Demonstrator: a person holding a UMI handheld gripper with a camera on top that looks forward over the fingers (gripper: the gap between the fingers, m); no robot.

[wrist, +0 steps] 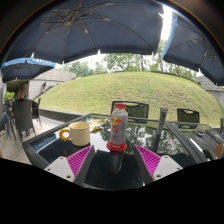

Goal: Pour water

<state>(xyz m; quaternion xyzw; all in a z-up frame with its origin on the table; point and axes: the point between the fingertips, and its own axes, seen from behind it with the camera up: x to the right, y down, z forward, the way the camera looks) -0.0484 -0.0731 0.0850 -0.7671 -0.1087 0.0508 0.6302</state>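
Observation:
A small clear bottle (118,126) with a red cap and a red band at its base stands upright on a dark glass table (50,148). It is between my fingers and a little ahead of the pads, with a gap on each side. My gripper (113,160) is open; its magenta pads (78,158) sit left and right of the bottle's base. A yellow mug (77,133) stands on the table to the left of the bottle, beyond the left finger, handle to the left.
Dark patio chairs (22,116) stand around the table, left and behind. Large dark umbrellas (90,25) hang overhead. A grassy mound (120,88) and trees lie beyond. A metal rail (160,128) runs right of the bottle.

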